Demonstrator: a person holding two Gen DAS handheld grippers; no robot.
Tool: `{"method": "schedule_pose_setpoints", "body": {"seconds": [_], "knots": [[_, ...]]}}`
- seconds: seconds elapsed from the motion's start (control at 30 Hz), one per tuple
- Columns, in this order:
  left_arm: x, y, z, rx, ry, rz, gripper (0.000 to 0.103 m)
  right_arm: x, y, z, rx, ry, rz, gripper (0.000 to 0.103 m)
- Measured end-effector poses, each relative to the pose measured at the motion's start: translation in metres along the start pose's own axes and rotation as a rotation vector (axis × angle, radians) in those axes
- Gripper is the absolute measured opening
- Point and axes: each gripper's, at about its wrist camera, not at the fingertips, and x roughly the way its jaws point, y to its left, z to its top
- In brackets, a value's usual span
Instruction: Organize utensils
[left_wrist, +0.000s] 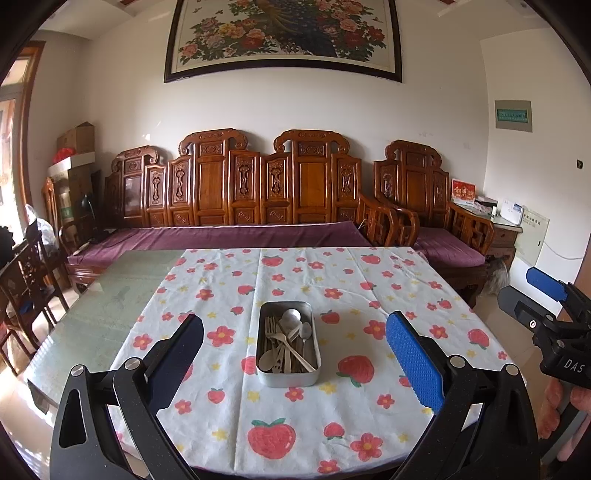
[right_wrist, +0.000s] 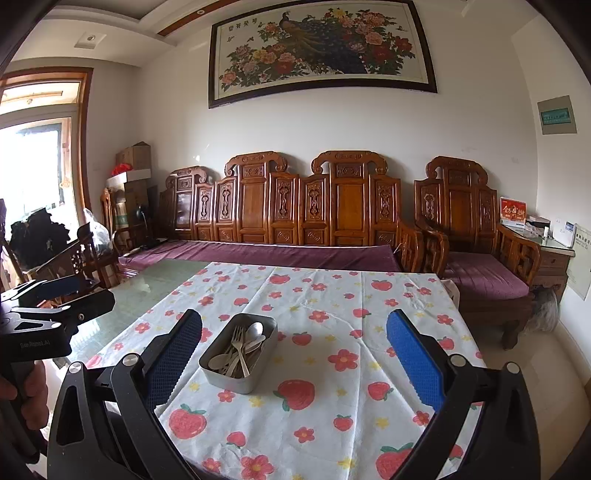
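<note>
**Left wrist view: cutlery piled in a tin, both grippers spread wide**

Left wrist view shows a rectangular grey metal tin (left_wrist: 288, 345) on the strawberry-print tablecloth (left_wrist: 354, 280). Inside it, thin metal forks and spoons (left_wrist: 286, 341) lie crossed in a loose heap. They look light, stiff and slippery, so I judge a handle end the safest hold. The left gripper (left_wrist: 295, 369) stands short of the tin, spread wide and empty. The right gripper (right_wrist: 295, 369), also near the tin, is equally wide and holds nothing.
</note>
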Motion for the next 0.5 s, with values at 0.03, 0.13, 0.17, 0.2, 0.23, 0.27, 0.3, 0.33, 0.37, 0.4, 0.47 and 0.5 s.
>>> {"method": "schedule_pose_setpoints", "body": {"seconds": [0.03, 0.13, 0.17, 0.2, 0.23, 0.27, 0.3, 0.33, 0.37, 0.4, 0.47, 0.5], "knots": [[-0.0002, 0.0004, 0.0000, -0.001, 0.000, -0.001, 0.096, -0.0001, 0.0002, 0.0000, -0.001, 0.000, -0.002, 0.101], [-0.0002, -0.0001, -0.0001, 0.000, -0.001, 0.000, 0.095, -0.0003, 0.0002, -0.0004, -0.001, -0.002, -0.003, 0.101], [-0.0010, -0.0004, 0.0005, 0.002, -0.003, 0.002, 0.096, -0.0005, 0.0008, -0.0006, -0.002, -0.004, -0.004, 0.101], [-0.0012, -0.0005, 0.0007, 0.004, -0.004, 0.002, 0.096, -0.0005, 0.0014, -0.0008, -0.004, -0.004, -0.006, 0.101], [-0.0014, -0.0004, 0.0013, 0.004, -0.004, 0.002, 0.096, 0.0002, 0.0019, -0.0011, -0.006, -0.005, -0.007, 0.101], [-0.0019, -0.0007, 0.0015, 0.003, -0.005, 0.001, 0.096, -0.0001, 0.0025, -0.0013, -0.005, -0.006, -0.007, 0.101], [-0.0018, -0.0007, 0.0014, 0.003, -0.005, 0.001, 0.096, -0.0008, 0.0026, -0.0016, -0.005, -0.006, -0.007, 0.101], [-0.0018, -0.0008, 0.0014, 0.004, -0.005, 0.001, 0.096, -0.0005, 0.0028, -0.0018, -0.004, -0.005, -0.006, 0.101], [-0.0018, -0.0009, 0.0014, 0.005, -0.005, 0.001, 0.096, -0.0007, 0.0026, -0.0018, -0.005, -0.005, -0.005, 0.101], [-0.0018, -0.0008, 0.0013, 0.005, -0.004, 0.002, 0.096, 0.0001, 0.0034, -0.0022, -0.007, -0.004, -0.005, 0.101], [-0.0022, -0.0005, 0.0015, 0.002, -0.003, -0.003, 0.096, -0.0015, 0.0039, -0.0027, -0.006, -0.005, -0.005, 0.101], [-0.0025, -0.0003, 0.0022, -0.001, -0.002, -0.006, 0.095, -0.0010, 0.0046, -0.0030, -0.006, -0.005, -0.004, 0.101]]}}
